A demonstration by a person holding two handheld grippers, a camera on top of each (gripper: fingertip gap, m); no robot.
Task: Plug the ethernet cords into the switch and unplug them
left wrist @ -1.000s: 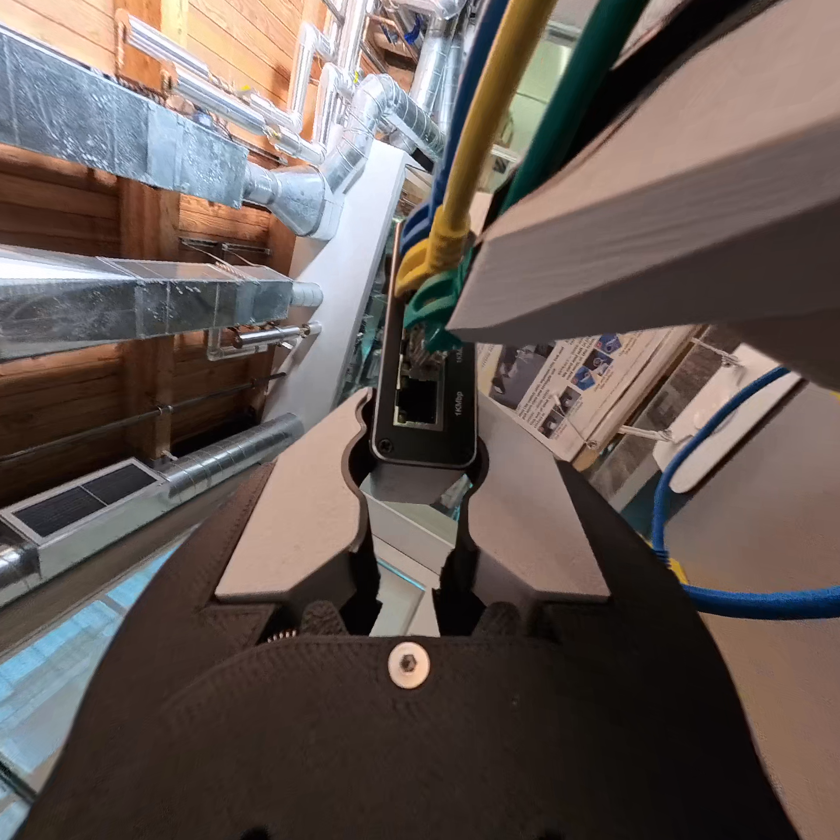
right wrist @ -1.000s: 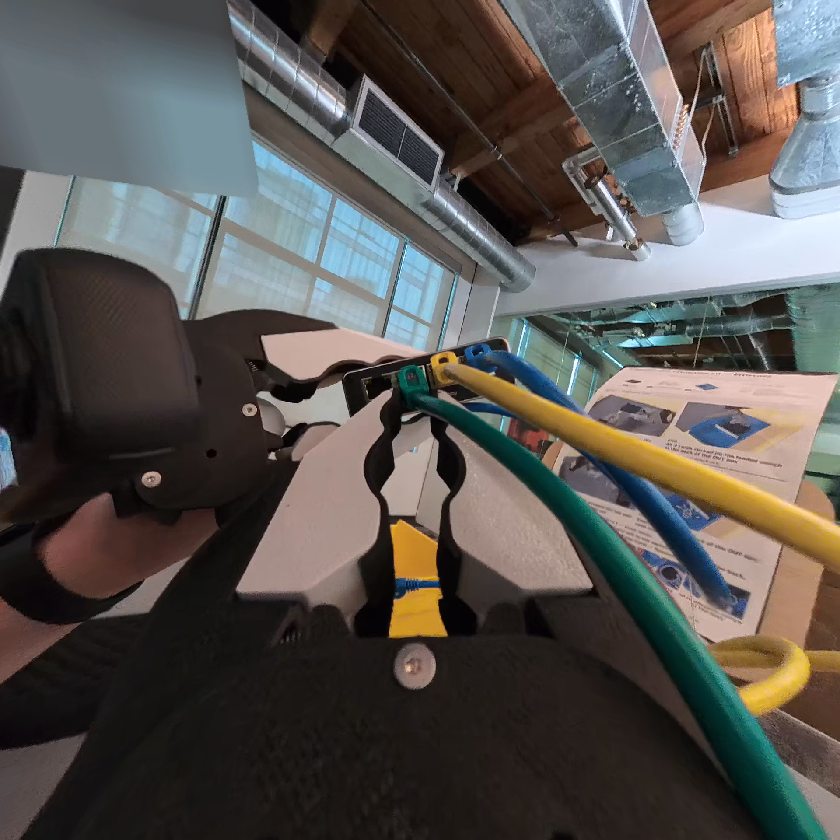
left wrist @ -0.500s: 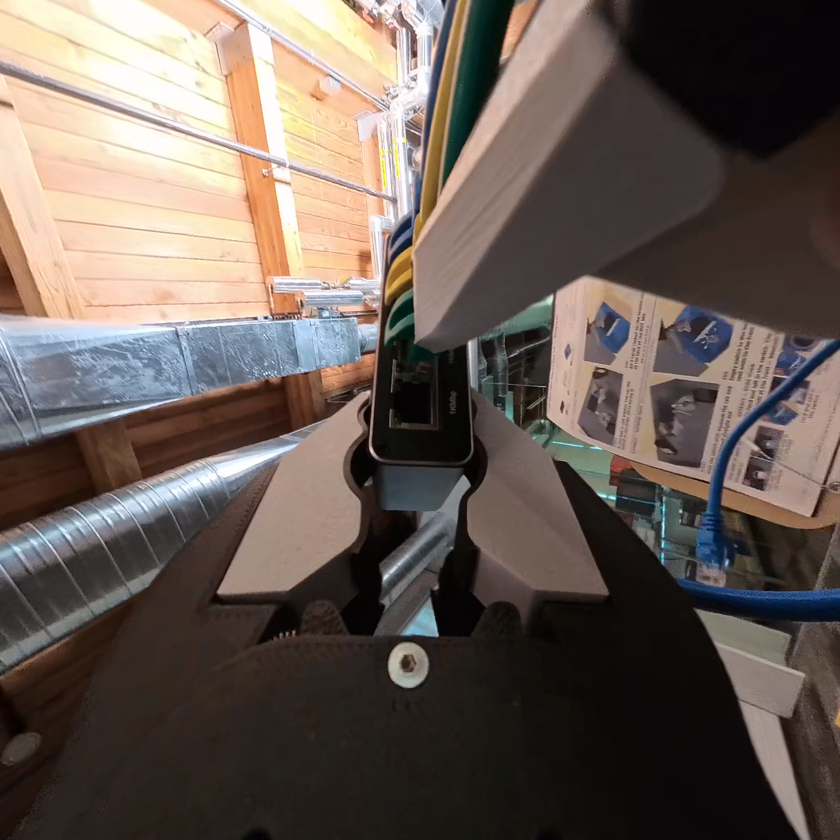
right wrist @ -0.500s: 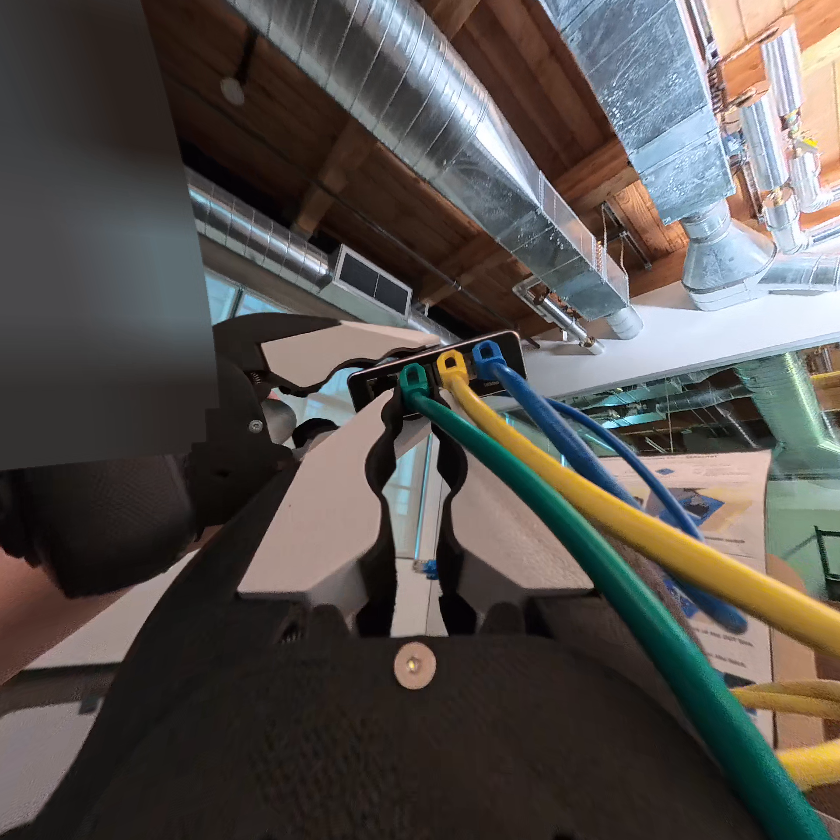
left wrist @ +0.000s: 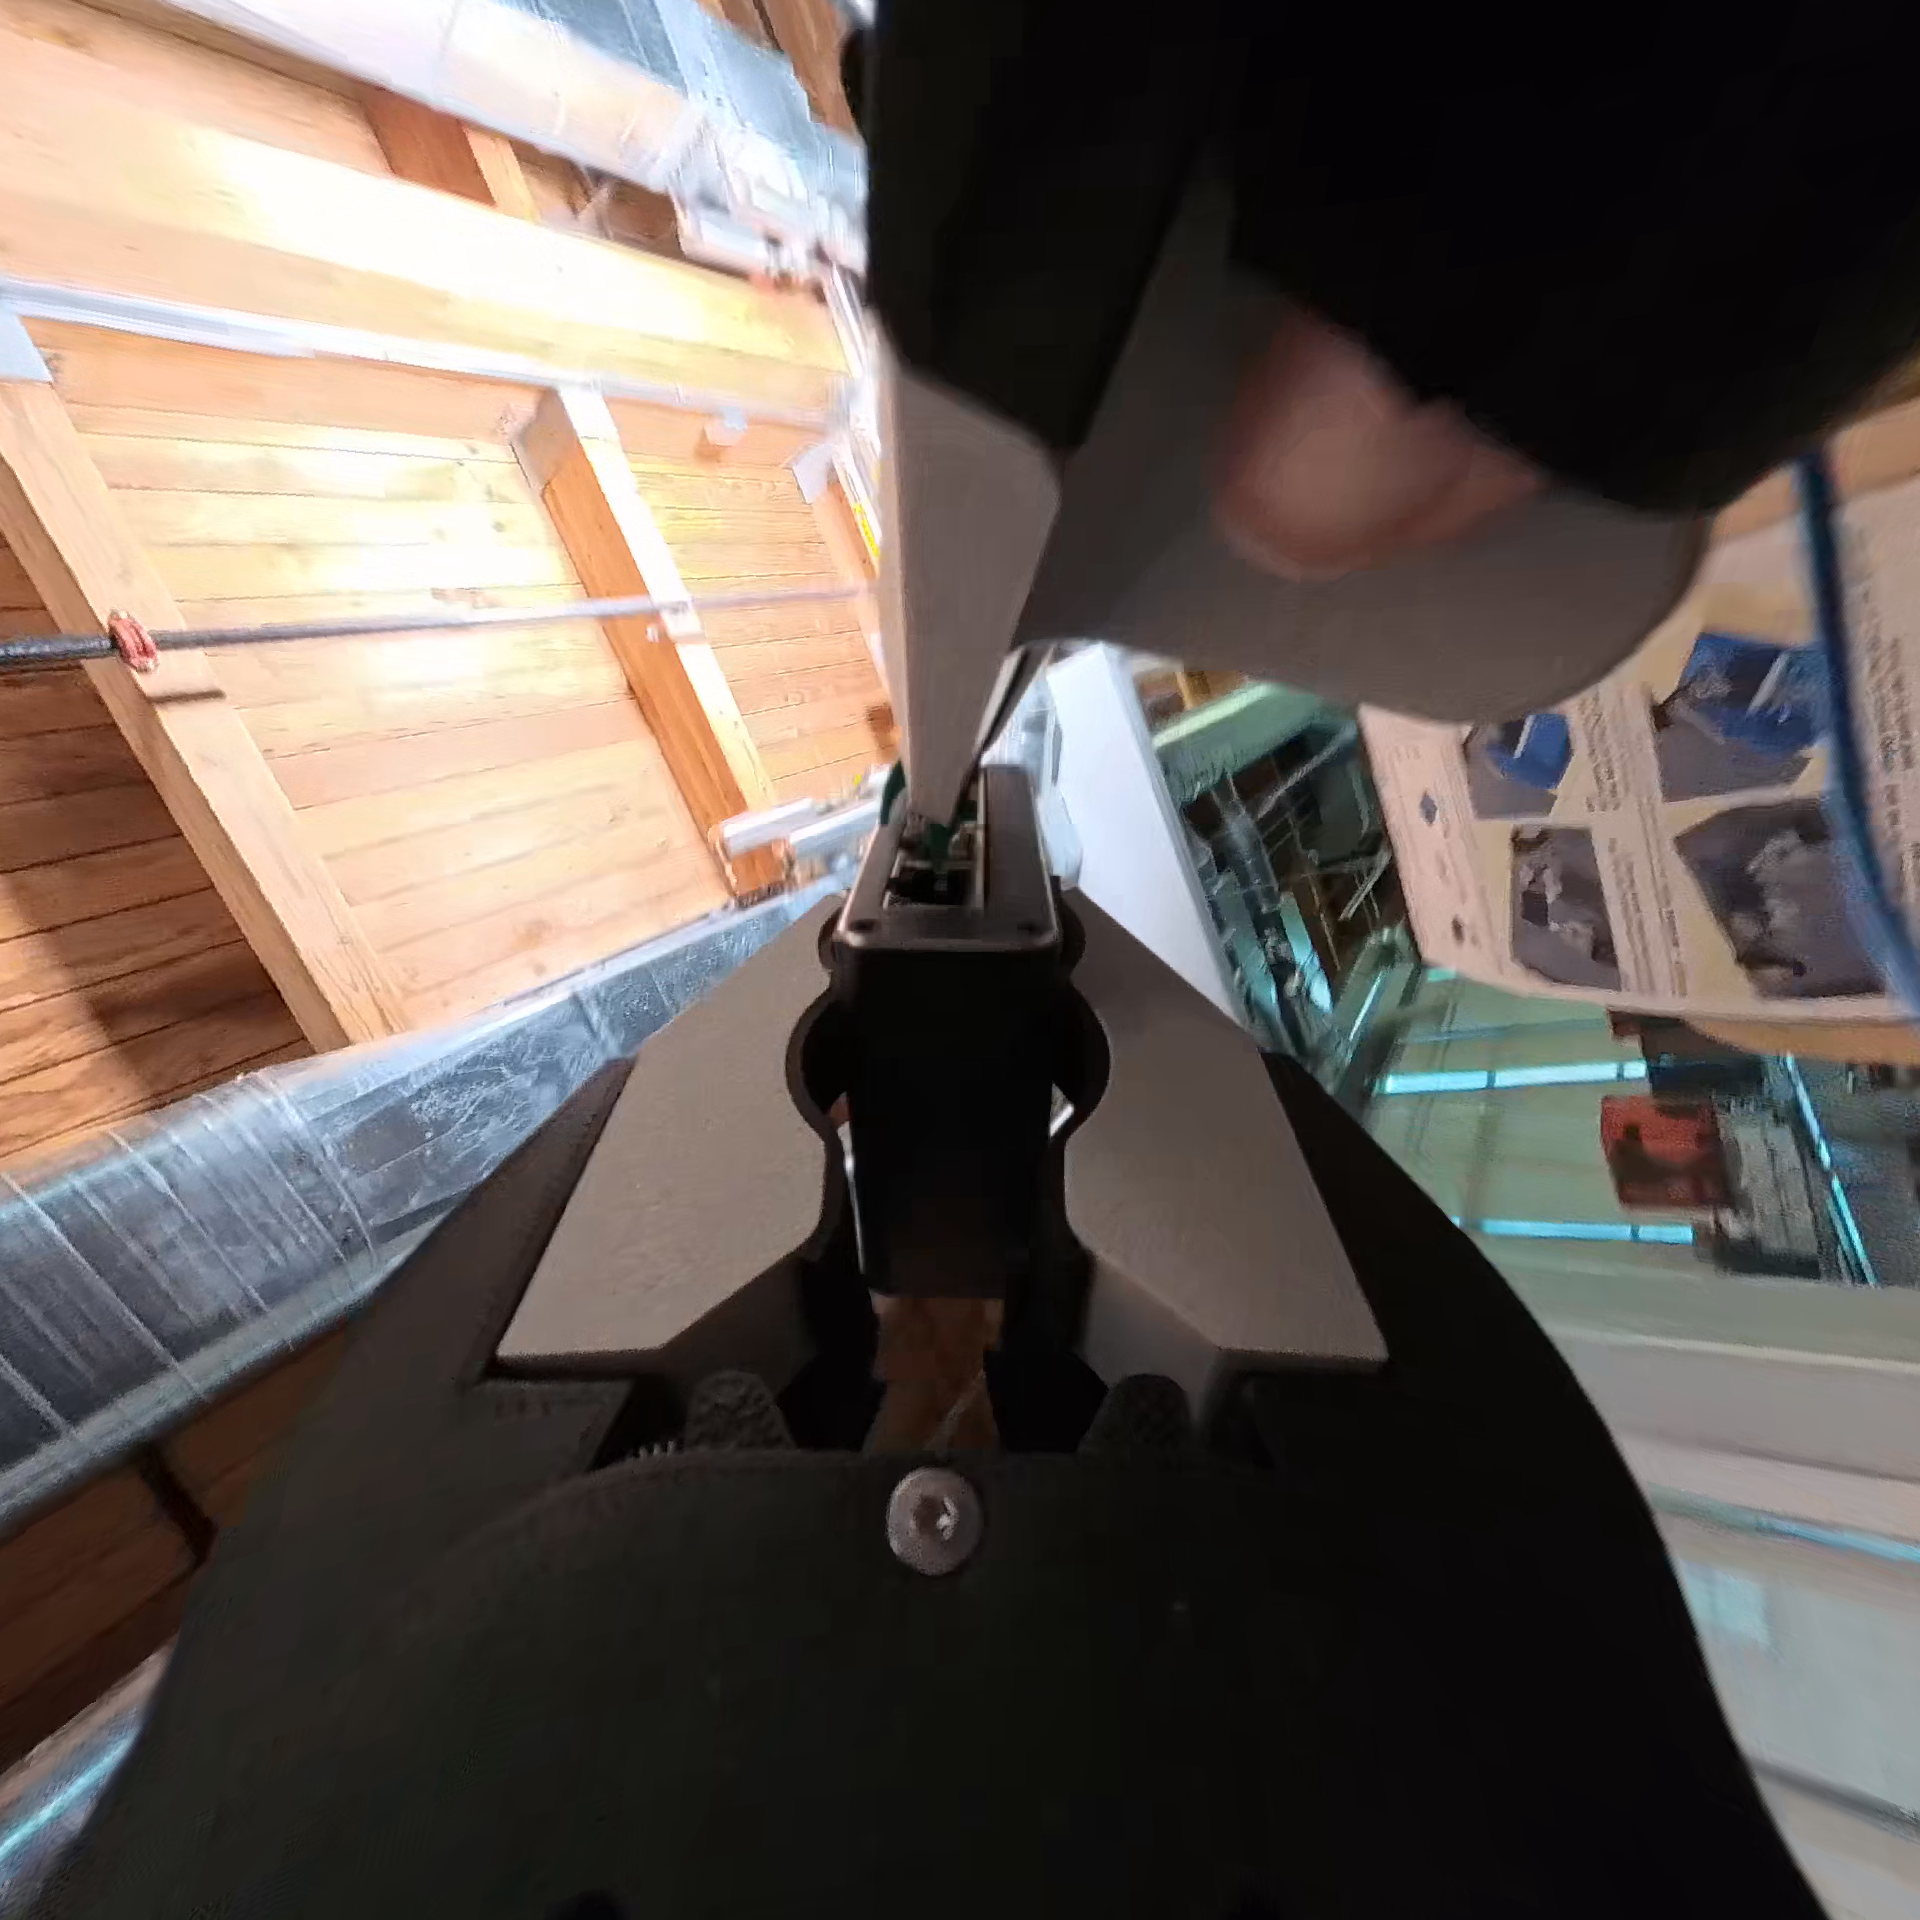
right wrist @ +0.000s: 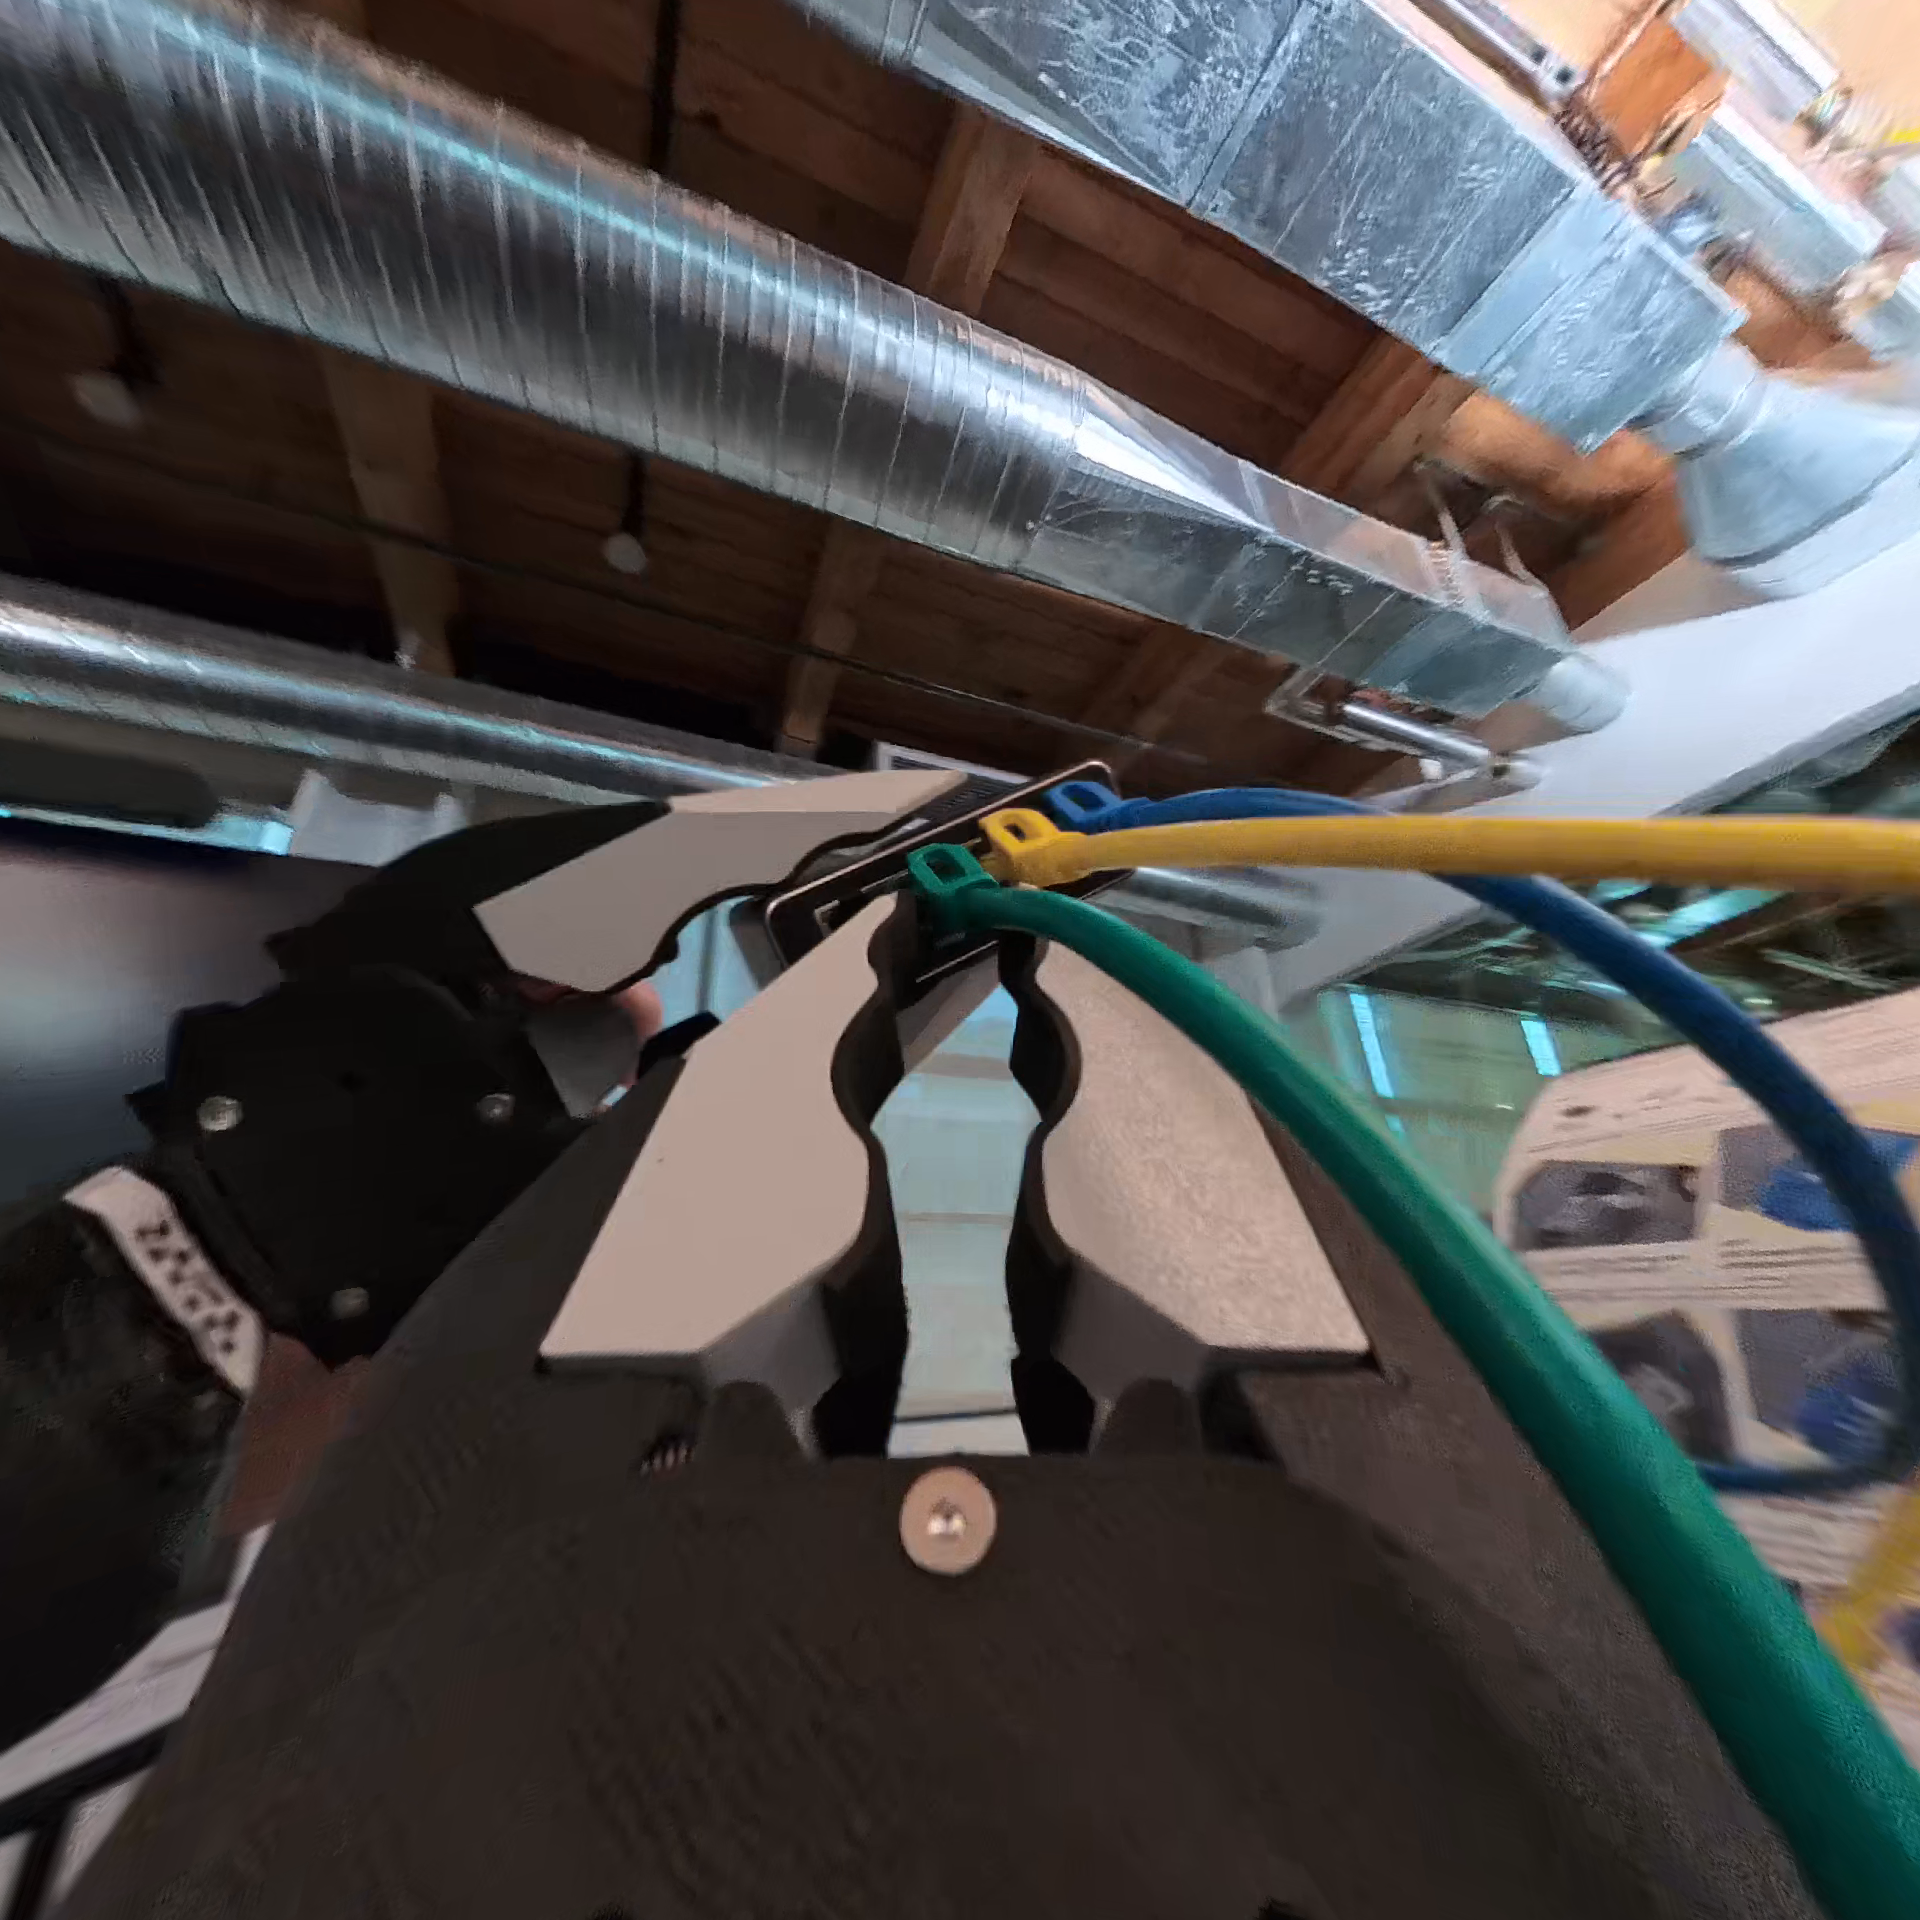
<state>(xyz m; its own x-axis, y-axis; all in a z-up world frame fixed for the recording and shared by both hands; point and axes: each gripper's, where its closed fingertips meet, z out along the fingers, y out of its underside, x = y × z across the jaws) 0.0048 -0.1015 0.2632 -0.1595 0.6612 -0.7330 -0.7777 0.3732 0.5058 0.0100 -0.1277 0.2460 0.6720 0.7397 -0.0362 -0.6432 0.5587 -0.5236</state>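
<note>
Switch (left wrist: pixel 948 1039): a small black box is held up in the air, clamped between the two grey fingers of the left gripper (left wrist: pixel 948 1023); its port side is turned away from that camera, toward the ceiling.
Left gripper: clenched on the narrow end of the switch, with both pads pressed on its sides.
Right gripper (right wrist: pixel 951 940): its jaws are closed on the green cord's plug (right wrist: pixel 940 873), right at the face of the switch (right wrist: pixel 831 909).
Green cord (right wrist: pixel 1351 1143): it is seen plugged in the port nearest to the left gripper (right wrist: pixel 717 883), and it runs down to the right, past the right finger.
Yellow cord (right wrist: pixel 1455 842): plugged in the next port, just beside the green plug; it goes out to the right edge.
Blue cord (right wrist: pixel 1621 956): plugged in the port after the yellow one; it bends down to the right.
Hand (right wrist: pixel 114 1382): the left gripper is held by a hand in a black glove, seen at the left in the right wrist view.
Poster (left wrist: pixel 1662 831): a printed sheet with photos is seen behind, blurred.
Ducts (right wrist: pixel 623 312): silver round ducts are fixed under a wooden ceiling (left wrist: pixel 416 727), far behind everything.
</note>
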